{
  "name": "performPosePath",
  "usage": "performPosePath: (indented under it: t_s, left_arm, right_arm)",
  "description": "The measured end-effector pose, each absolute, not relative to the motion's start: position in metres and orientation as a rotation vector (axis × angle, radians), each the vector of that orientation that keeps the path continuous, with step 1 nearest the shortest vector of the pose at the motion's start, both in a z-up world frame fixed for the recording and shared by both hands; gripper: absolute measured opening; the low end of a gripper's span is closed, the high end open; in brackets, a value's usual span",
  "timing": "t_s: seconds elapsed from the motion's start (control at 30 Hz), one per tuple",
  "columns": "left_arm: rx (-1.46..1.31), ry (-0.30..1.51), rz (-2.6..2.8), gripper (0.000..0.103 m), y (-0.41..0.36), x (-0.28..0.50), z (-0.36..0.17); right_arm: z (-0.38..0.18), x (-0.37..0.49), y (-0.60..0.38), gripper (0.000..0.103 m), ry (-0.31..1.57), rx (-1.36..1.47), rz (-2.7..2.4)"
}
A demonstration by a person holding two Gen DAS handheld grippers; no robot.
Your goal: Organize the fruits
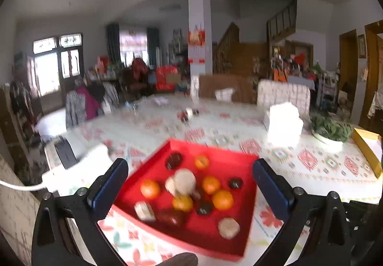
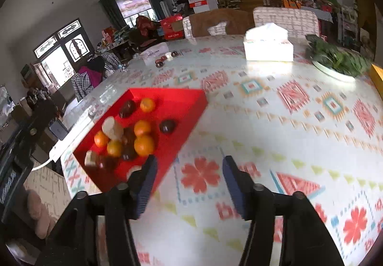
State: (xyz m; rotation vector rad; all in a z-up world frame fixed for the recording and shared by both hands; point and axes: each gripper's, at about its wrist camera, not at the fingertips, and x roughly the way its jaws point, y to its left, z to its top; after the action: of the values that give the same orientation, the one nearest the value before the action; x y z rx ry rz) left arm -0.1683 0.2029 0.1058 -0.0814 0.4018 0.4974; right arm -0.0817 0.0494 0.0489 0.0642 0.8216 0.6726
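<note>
A shallow red tray lies on the patterned tablecloth and holds several oranges, dark round fruits and pale wrapped pieces. My left gripper is open and empty, held above the tray with its blue fingers either side of it. In the right wrist view the tray is at the left, with oranges and dark fruits in it. My right gripper is open and empty, above the tablecloth just right of the tray's near corner.
A white tissue box and a plate of green leaves stand at the far right of the table. A yellow box lies at the right edge. A few small dark fruits lie far back. A white power strip is at the left.
</note>
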Motion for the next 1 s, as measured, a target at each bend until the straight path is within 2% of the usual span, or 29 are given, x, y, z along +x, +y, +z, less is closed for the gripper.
performPosePath:
  t_s: [0.2, 1.0]
  left_arm:
    - [-0.132, 0.492, 0.469, 0.103, 0.194, -0.166, 0.095]
    - [-0.143, 0.532, 0.480, 0.103, 0.201, -0.170, 0.085]
  right_arm:
    - [0.044, -0.101, 0.042, 0.067, 0.831, 0.042, 0.690]
    - [0.039, -0.134, 0.079, 0.071, 0.804, -0.090, 0.755]
